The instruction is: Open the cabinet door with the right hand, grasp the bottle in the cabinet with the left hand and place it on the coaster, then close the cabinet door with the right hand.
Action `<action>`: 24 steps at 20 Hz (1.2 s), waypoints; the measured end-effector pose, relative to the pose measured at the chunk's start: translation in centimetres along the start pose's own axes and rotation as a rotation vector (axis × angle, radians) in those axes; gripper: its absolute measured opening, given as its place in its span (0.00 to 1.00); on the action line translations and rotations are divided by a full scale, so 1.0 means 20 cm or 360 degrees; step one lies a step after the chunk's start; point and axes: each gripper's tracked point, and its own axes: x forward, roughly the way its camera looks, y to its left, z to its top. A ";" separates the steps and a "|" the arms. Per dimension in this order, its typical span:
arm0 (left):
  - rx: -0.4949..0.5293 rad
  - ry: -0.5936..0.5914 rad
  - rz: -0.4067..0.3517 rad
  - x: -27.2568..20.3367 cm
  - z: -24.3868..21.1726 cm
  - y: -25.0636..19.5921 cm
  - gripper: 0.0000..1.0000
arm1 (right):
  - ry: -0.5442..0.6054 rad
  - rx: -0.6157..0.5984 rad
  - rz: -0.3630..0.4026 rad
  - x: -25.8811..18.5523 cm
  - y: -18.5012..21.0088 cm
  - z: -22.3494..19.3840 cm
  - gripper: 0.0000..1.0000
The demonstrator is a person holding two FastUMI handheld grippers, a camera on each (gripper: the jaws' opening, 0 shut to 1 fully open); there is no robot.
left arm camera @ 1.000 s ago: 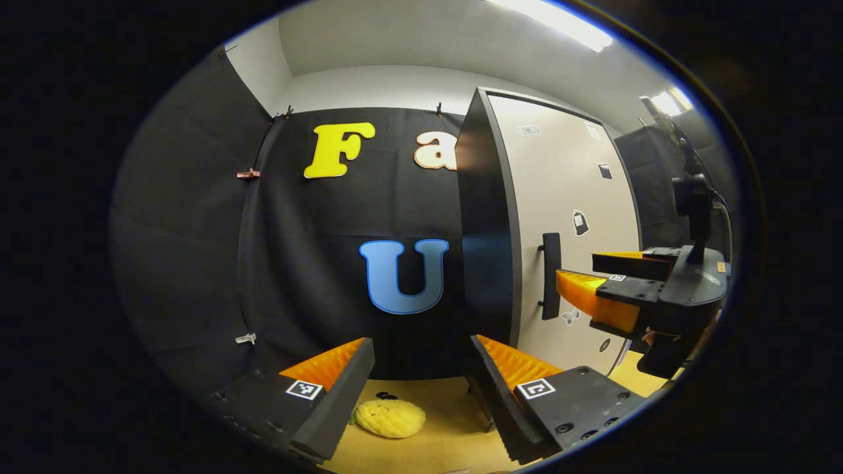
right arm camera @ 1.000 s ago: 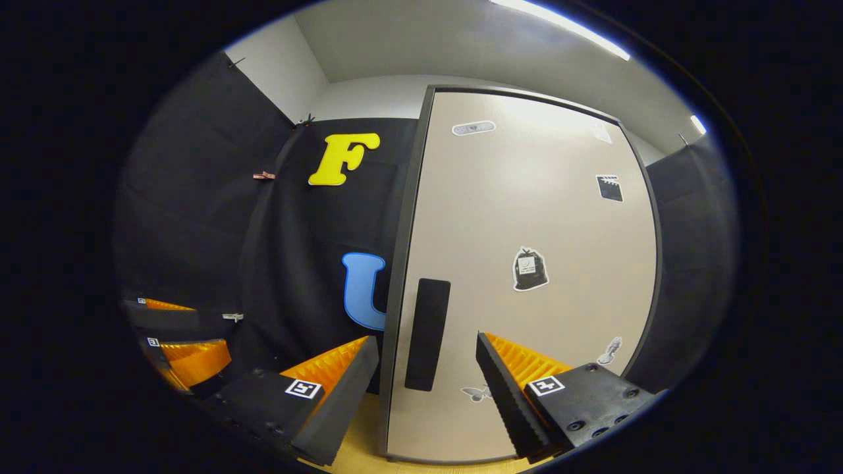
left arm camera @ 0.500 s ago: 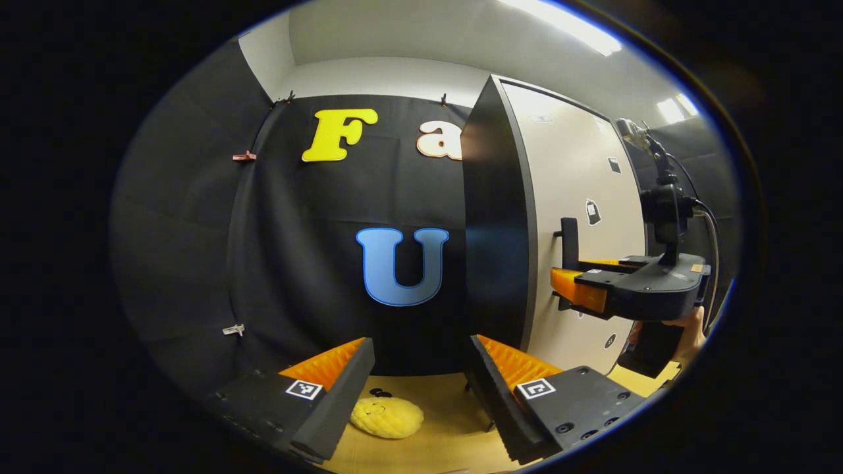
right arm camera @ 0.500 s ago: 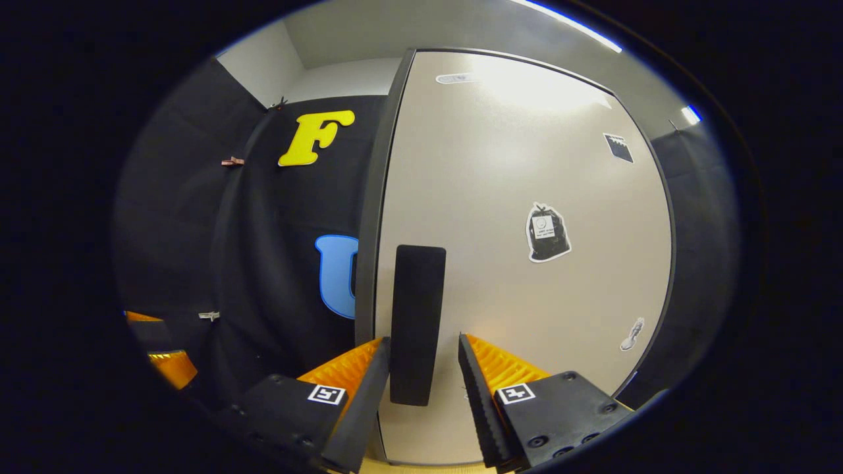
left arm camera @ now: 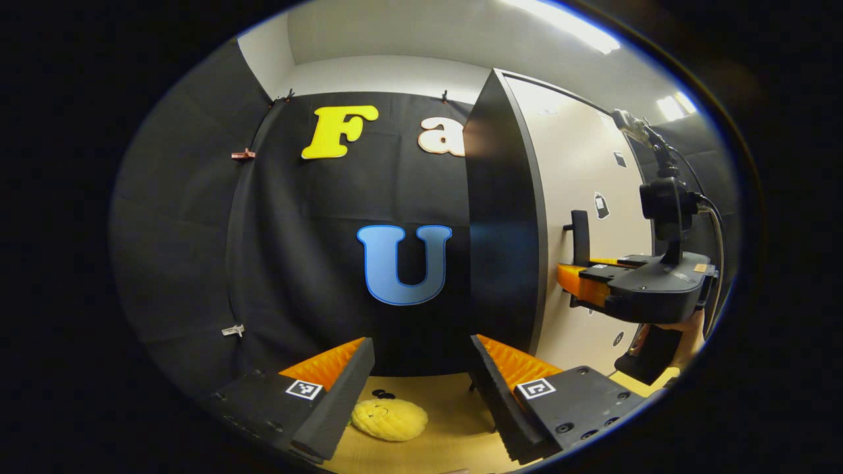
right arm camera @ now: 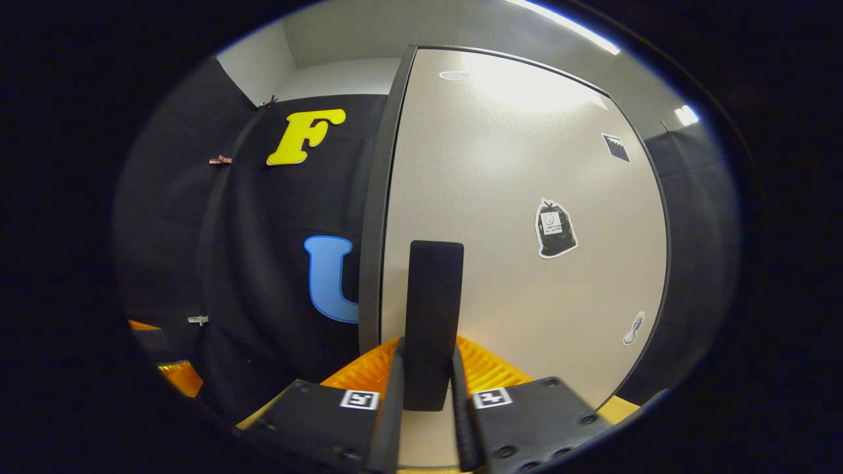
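Note:
The cabinet [left arm camera: 502, 230] stands on the right of the left gripper view, dark side towards me, and its beige door [right arm camera: 527, 197] is closed, hiding the inside. In the right gripper view a black vertical handle [right arm camera: 431, 316] sits near the door's left edge. My right gripper [right arm camera: 427, 395] is shut on the handle's lower part, with a finger pressing on each side. It appears from the side as the right gripper [left arm camera: 573, 284] at the handle [left arm camera: 581, 230]. My left gripper [left arm camera: 421, 395] hangs open above the table, left of the cabinet, holding nothing.
On the wooden table [left arm camera: 454, 408], between my left fingers, lies a yellow soft round thing with a face [left arm camera: 388, 419], a small black piece [left arm camera: 383, 395] behind it. A hand [left arm camera: 688, 326] holds the right gripper. The left gripper [right arm camera: 174, 375] shows at the far left edge.
My right gripper went forward onto the door handle and its fingers shut on it. The left gripper drifted only slightly and stayed open.

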 end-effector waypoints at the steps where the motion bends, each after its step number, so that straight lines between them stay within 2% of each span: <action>1: 0.0001 0.0002 0.0009 -0.01 0.00 0.01 0.92 | 0.0010 0.0011 0.0024 0.02 0.00 -0.01 0.29; 3: 0.0000 0.0003 0.0023 -0.02 0.00 0.02 0.92 | 0.0030 0.0018 0.0073 0.02 0.00 -0.02 0.29; 4: 0.0001 0.0001 0.0027 -0.02 0.01 0.02 0.92 | 0.0038 0.0024 0.0085 0.02 0.00 -0.01 0.17; 12: 0.0062 -0.0052 0.0031 -0.06 0.08 -0.08 0.92 | 0.0083 0.0048 0.0237 -0.12 0.01 0.02 0.17; 18: 0.0026 -0.0047 0.0046 -0.21 0.09 -0.33 0.92 | 0.0092 0.0082 0.0416 -0.35 -0.02 0.08 0.17; 24: 0.0023 -0.0043 0.0156 -0.41 0.09 -0.58 0.92 | 0.0154 0.0140 0.0634 -0.63 -0.15 0.14 0.17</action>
